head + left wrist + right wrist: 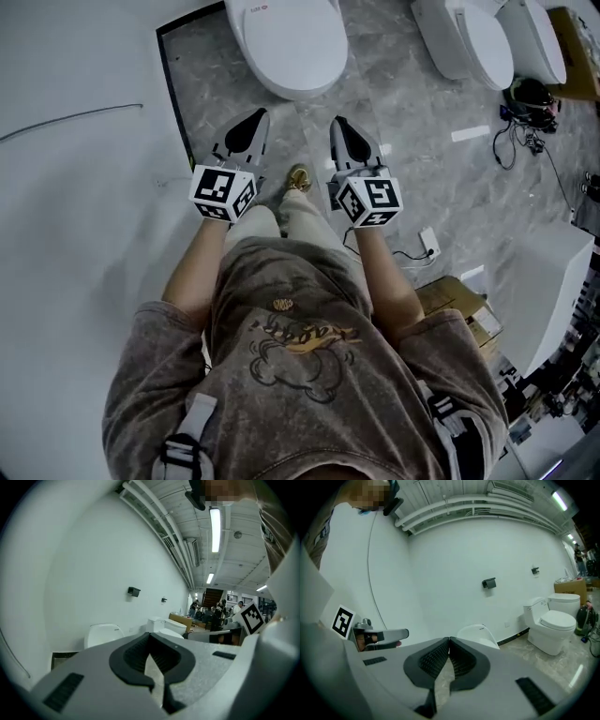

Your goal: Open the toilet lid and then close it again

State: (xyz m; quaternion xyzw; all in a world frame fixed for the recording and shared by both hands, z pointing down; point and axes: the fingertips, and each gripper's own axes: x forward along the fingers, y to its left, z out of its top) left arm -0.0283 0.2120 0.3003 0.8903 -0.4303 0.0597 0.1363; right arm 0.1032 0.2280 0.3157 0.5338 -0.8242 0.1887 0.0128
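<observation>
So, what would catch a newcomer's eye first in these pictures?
Two grey grippers with black-and-white marker cubes, the left gripper and the right gripper, jut forward side by side at mid-picture, jaws shut and empty. Just ahead on the marble floor stands a white toilet, lid down; more toilets line the upper right.

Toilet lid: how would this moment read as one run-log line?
toilet lid: down, untouched | left gripper: shut, empty | right gripper: shut, empty | both short of lid

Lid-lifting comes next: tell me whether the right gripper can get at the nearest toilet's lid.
Probably yes: only bare floor lies between the right gripper and the toilet lid ahead, though its jaws are shut.
</observation>
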